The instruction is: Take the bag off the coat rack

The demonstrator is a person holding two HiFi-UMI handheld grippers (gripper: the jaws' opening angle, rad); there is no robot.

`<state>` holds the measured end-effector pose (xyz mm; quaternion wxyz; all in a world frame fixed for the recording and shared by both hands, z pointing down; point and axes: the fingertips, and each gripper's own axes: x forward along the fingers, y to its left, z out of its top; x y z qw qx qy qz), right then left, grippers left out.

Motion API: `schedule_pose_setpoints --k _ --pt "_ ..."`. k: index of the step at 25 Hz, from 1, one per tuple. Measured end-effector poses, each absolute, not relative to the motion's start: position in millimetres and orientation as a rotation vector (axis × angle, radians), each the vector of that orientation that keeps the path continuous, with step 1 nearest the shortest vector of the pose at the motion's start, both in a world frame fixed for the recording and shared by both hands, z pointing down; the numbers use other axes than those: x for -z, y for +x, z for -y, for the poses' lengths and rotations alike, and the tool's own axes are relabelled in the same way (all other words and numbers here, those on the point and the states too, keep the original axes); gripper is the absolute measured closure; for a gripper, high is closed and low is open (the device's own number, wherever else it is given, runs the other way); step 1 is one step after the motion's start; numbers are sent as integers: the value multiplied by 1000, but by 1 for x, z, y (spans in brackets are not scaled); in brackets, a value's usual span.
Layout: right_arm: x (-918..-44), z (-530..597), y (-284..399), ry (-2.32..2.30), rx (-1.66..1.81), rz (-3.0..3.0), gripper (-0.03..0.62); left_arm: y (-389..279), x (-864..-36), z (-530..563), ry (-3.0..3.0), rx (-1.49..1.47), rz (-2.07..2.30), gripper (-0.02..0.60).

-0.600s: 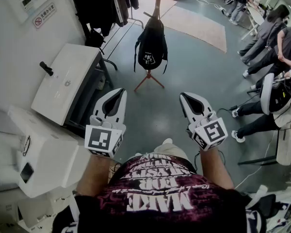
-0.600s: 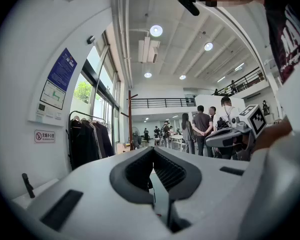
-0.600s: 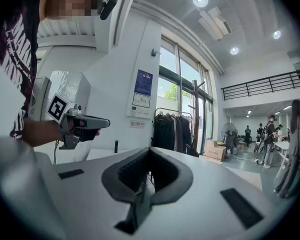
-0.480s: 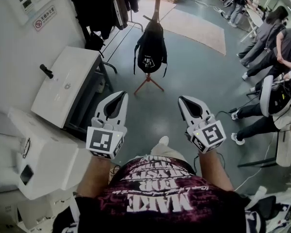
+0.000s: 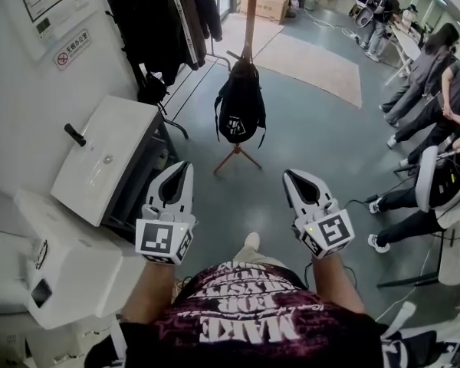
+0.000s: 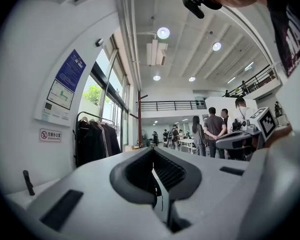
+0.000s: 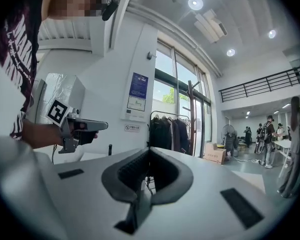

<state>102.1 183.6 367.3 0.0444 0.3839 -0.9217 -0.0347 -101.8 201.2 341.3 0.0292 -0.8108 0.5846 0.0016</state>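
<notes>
**Head view: the bag [image 5: 241, 107] hangs on the coat rack [image 5: 250, 6], both grippers closed and empty**

The bag is a black backpack, rounded and rather full. It has a small white print on its lower front. Thin black straps hang loose at both of its sides. It hangs by its top from the brown wooden pole of the coat rack, and its bottom is clear of the grey floor. Under it the legs of the rack [image 5: 235, 156] spread out on the floor.

The left gripper [image 5: 185, 165] and the right gripper [image 5: 290, 175] are held level side by side, in front of the person's dark printed shirt [image 5: 245, 313]. Both point toward the bag and are well apart from it. In each gripper view the two jaws meet at their tips – only the oval hollow behind the tips stays open, and there is nothing in it. Neither gripper touches anything.

To the left of the grippers a white cabinet [image 5: 107, 148] with a black handle stands against the wall. Behind it a clothes rail with dark coats [image 5: 157, 14] stands to the left of the coat rack. Beyond the rack a pale mat [image 5: 310, 56] lies on the floor, with a cardboard box [image 5: 272, 6] at its far end. At the right edge several people [image 5: 437, 60] are together – some sitting, some standing.
</notes>
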Motion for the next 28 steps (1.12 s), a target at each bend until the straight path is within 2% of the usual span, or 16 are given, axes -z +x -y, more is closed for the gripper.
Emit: schedule_pose_setpoints --k 5,15,28 --pt "-370 -143 96 1143 112 2823 584 -101 -346 -171 -2492 8 -1822 575" --pt "-383 -82 106 1148 40 2800 526 -83 -367 -111 -2602 37 -1799 572" --pt "-388 -33 128 1084 8 2827 520 -43 -369 -54 -2587 102 -1785 572"
